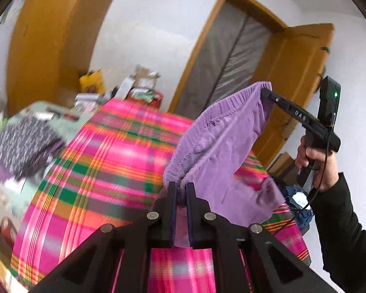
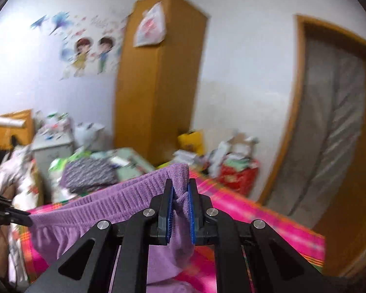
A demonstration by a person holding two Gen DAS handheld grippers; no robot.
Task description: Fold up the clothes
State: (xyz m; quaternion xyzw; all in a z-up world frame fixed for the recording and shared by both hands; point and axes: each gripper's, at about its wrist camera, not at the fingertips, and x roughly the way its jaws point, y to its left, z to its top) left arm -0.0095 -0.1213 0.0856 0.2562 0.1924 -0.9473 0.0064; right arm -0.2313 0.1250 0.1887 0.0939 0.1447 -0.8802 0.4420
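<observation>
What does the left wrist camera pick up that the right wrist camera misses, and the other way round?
Only the left wrist view shows the person's hand holding the right gripper from outside, and the open door.

Only the right wrist view shows the cartoon wall stickers and the white bag hanging on the wardrobe.

Both show the purple fleece garment, lifted by its ribbed waistband over the pink plaid bedspread, with the left gripper also clamped on it.
</observation>
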